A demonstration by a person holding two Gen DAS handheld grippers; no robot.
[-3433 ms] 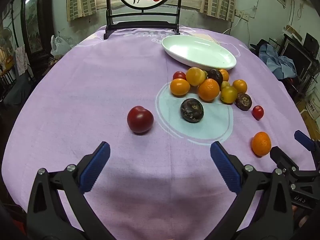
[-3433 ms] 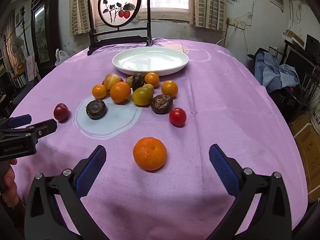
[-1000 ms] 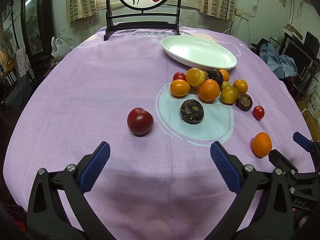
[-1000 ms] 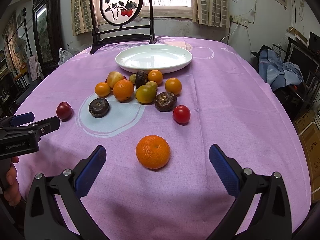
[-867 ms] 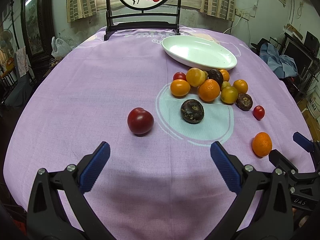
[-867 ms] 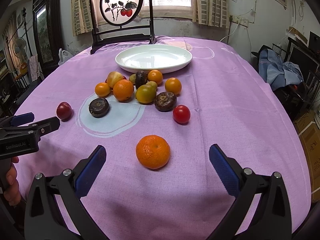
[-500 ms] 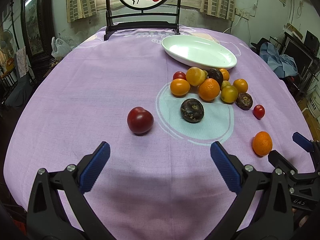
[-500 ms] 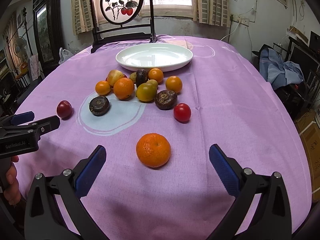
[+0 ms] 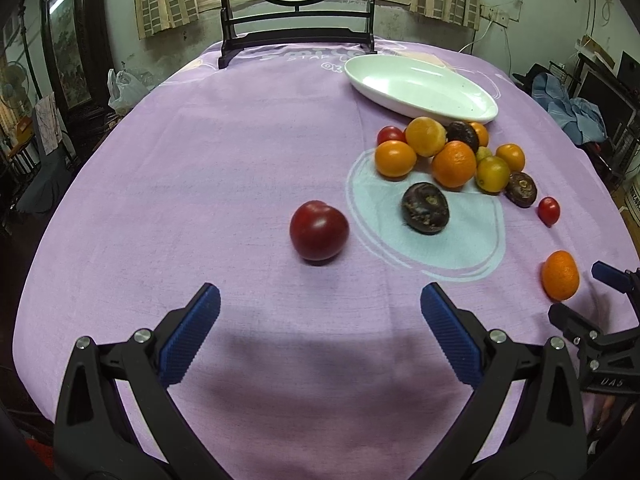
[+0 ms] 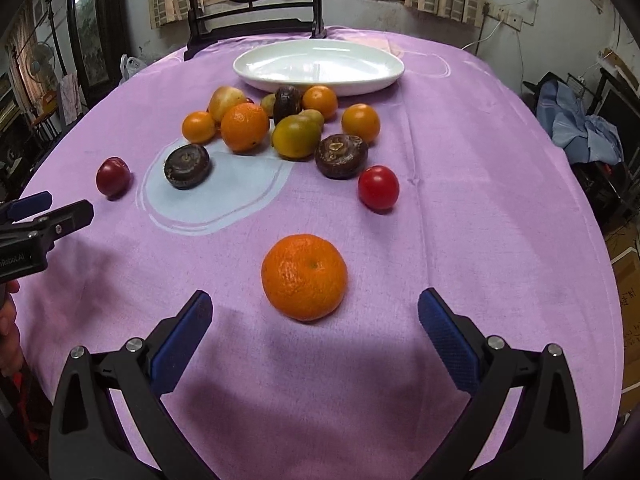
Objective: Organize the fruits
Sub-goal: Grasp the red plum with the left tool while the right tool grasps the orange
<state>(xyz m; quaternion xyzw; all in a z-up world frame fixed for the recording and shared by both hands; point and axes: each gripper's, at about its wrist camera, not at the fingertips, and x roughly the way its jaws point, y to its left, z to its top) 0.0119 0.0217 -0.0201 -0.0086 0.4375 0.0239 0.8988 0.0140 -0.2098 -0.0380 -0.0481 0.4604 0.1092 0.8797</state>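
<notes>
A dark red plum [image 9: 319, 230] lies alone on the purple cloth, just ahead of my open, empty left gripper [image 9: 320, 332]. A lone mandarin [image 10: 304, 276] lies just ahead of my open, empty right gripper [image 10: 314, 332]; it also shows in the left wrist view [image 9: 560, 275]. A heap of oranges, greenish fruits and dark brown fruits [image 10: 280, 124] sits before an empty white oval plate [image 10: 318, 65]. A small red tomato [image 10: 378, 187] and a dark fruit [image 9: 425, 208] lie apart from the heap.
A dark wooden stand with a round painted panel [image 9: 298, 36] stands at the table's far edge. The table edge drops off at the right, with clothes and boxes [image 10: 580, 128] beyond. My left gripper shows in the right wrist view [image 10: 44, 216].
Both grippers have moved slightly forward toward their fruits; the mandarin sits closer between the right gripper's fingers. Nothing was grasped.
</notes>
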